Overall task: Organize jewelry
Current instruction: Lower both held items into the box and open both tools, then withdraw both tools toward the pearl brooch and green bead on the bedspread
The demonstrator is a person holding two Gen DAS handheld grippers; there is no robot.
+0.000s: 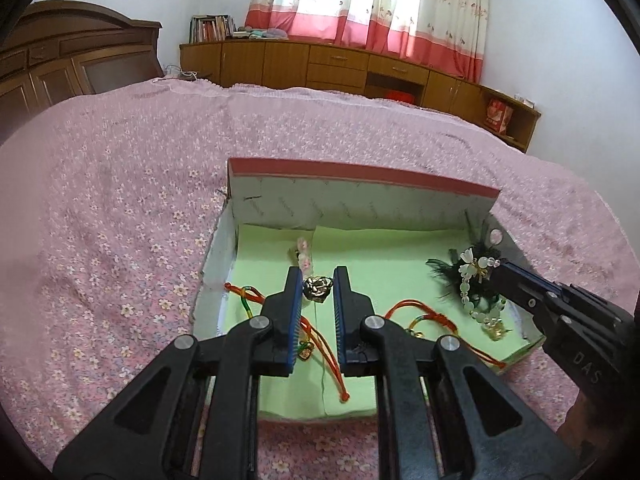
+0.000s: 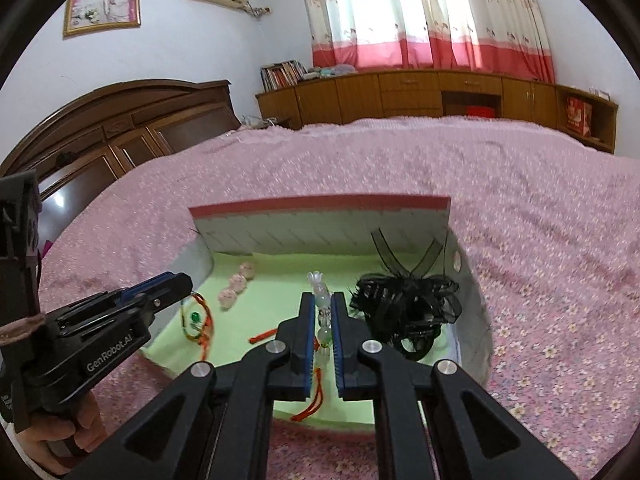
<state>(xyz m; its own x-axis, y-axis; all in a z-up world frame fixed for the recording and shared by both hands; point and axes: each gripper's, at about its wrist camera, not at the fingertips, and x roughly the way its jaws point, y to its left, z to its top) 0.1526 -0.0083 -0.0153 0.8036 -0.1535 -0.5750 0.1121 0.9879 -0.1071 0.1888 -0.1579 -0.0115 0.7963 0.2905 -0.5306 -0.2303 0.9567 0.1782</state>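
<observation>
An open box (image 1: 360, 180) lined with green paper (image 1: 384, 256) lies on the bed and holds the jewelry. My left gripper (image 1: 318, 280) is open, its tips on either side of a dark metal ring-like piece (image 1: 317, 289). Red-orange cords (image 1: 416, 312) lie under and beside it. My right gripper (image 2: 321, 302) is shut on a pale green bead bracelet with a white flower (image 2: 320, 288), seen from the left wrist (image 1: 478, 276) held above a black feather hairpiece (image 2: 404, 304). A pink bead strand (image 2: 238, 282) lies at the back.
The box's raised lid (image 2: 320, 224) stands behind the tray. A pink flowered bedspread (image 1: 120, 200) surrounds the box. A wooden headboard (image 2: 120, 128) is at the left, and low cabinets (image 1: 340, 64) under curtains stand beyond the bed.
</observation>
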